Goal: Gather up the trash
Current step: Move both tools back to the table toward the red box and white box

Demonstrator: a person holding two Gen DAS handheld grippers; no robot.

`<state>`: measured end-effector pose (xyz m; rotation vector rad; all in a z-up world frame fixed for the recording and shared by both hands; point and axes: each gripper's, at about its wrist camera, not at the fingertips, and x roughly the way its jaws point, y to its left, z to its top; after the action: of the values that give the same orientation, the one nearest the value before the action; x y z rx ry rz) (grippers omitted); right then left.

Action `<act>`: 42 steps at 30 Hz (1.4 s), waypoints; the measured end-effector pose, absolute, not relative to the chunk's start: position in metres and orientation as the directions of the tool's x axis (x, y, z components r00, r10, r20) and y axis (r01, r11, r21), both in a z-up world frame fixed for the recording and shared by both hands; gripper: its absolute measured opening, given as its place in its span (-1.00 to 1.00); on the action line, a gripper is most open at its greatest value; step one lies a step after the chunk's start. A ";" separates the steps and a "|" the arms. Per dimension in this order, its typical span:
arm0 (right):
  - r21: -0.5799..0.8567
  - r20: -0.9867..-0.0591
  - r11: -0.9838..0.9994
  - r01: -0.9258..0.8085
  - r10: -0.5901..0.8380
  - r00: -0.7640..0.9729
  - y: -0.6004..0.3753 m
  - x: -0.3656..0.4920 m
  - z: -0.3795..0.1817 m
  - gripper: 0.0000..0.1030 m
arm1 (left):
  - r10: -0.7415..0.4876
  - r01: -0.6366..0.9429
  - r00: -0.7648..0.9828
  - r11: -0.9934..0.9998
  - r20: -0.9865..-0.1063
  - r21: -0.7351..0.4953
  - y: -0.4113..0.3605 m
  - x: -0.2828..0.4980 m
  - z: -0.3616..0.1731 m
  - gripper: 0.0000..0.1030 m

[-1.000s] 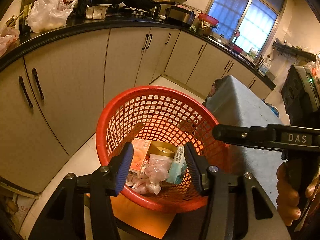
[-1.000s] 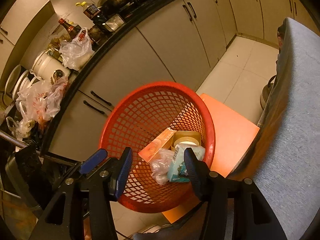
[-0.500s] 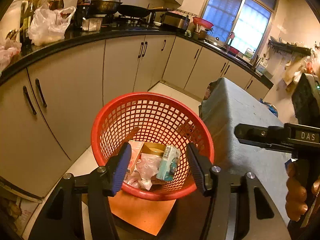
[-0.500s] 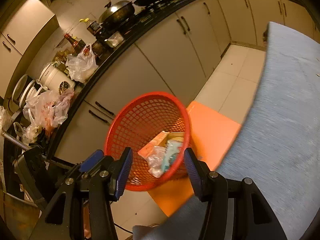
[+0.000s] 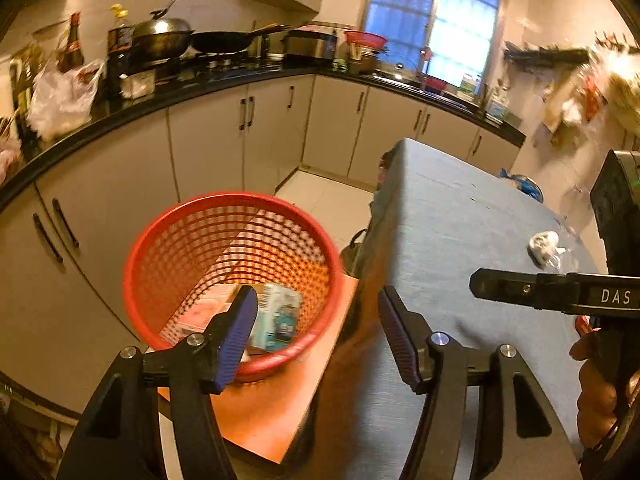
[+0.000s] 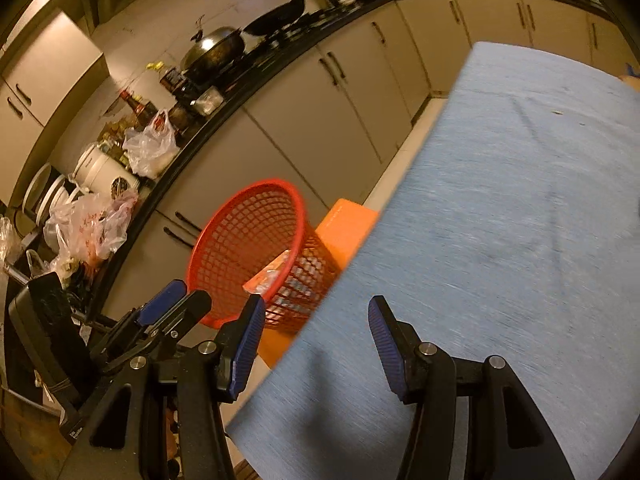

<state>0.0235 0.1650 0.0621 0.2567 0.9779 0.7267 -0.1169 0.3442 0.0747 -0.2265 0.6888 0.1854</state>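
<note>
In a dim kitchen, the cloth-covered desk (image 5: pixel 460 240) lies ahead of both empty grippers, the left gripper (image 5: pixel 316 332) still spreading and the right gripper (image 6: pixel 316 344) held apart, a crumpled scrap (image 5: pixel 543 243) ahead-right, the half-filled basket (image 5: pixel 230 272) ahead-left on its stool (image 5: pixel 276 408).

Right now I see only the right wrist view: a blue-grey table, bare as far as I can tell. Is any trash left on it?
Observer: Yes. The left wrist view shows a crumpled white wad lying on the table, toward its far right side.
Operator: And the red basket? I just make out something orange through the mesh.
Observer: From above, a teal packet lies inside it, beside a pale pink box.
</note>
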 end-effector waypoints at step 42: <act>0.590 -0.677 0.784 0.194 0.349 0.648 -0.243 -0.015 0.008 0.39 | -0.183 0.247 0.641 0.969 -0.745 -0.025 0.100 -0.052 0.056 0.26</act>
<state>-0.0153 -0.2433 0.0082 0.6866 0.8795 0.0962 -0.0516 0.0998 0.0561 0.0812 0.8401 -0.2450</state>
